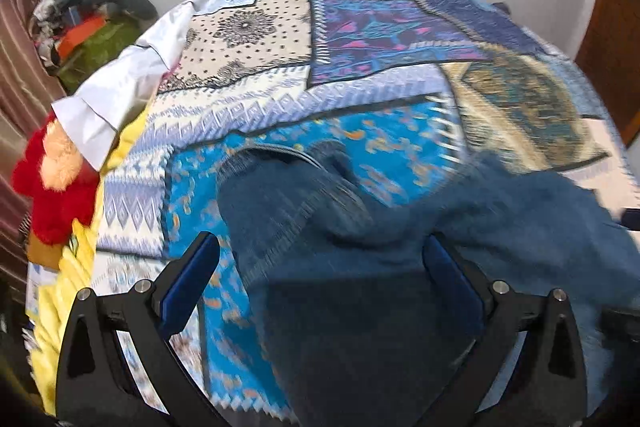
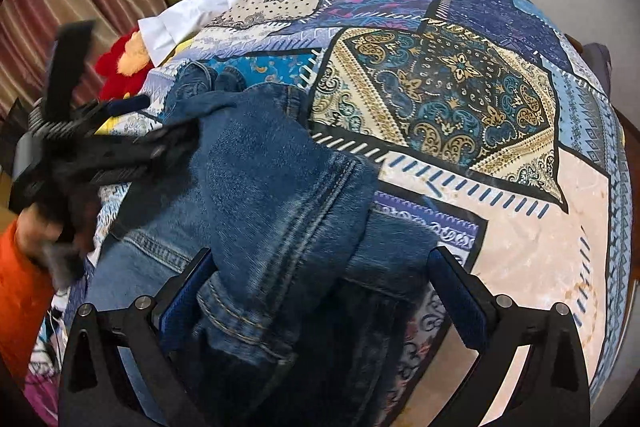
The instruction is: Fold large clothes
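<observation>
Now, jeans: blue denim jeans (image 2: 272,187) lay bunched at 6 o'clock on the patchwork bedspread (image 2: 460,87).
Tongs: left tongs (image 1: 320,267) and right tongs (image 2: 320,279) both spread wide, gripping nothing.
Risk: bunched denim could slip, spoiling the fold.

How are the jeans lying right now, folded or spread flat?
Neither: the jeans lie bunched on the patterned bedspread, one section doubled over the rest, not yet neatly folded.

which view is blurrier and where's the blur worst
Left wrist view: heavy motion smear across the jeans and the bedspread. Right wrist view: mostly sharp, only the left gripper is streaked; both bow the bed, fisheye-style.
</observation>
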Demonstrator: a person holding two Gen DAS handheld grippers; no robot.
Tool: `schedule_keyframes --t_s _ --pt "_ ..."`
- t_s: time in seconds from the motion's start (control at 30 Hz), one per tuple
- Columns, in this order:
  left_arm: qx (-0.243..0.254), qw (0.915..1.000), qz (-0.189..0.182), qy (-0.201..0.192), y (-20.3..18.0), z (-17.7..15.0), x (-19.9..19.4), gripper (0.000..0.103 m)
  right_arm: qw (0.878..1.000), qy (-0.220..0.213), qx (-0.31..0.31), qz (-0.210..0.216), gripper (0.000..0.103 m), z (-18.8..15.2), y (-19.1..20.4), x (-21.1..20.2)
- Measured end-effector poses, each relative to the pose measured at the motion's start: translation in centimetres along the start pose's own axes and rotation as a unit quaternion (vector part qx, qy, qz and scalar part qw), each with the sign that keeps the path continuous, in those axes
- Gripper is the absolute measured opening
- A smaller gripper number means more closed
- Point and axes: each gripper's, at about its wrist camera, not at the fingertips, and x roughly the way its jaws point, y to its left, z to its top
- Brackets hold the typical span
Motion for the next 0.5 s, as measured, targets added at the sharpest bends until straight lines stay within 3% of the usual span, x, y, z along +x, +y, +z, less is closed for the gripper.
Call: schedule_keyframes --t_s 0.13,0.2,0.33,0.5 --pt "-0.001 0.9998 -0.018 0.002 0.7 0.3 0.2 0.103 1.000 -0.003 0.013 0.016 0.103 -0.5 -1.5 -0.7" --pt "-0.001 1.0000 -0.008 -0.004 1.2 0.3 -0.7 0.103 1.000 -0.005 0.016 0.019 0.103 -0.7 -1.8 -1.2" --pt "0.013 0.9981 0.057 -0.020 3.0 0.2 -3.1 0.103 1.000 -0.010 0.011 0.009 0.103 -1.5 -2.0 -2.2" --pt "0.021 0.9982 0.051 -0.025 6.2 -1.4 -6.6 0.103 1.000 -0.013 0.020 0.001 0.103 -2.5 -2.6 -3.8"
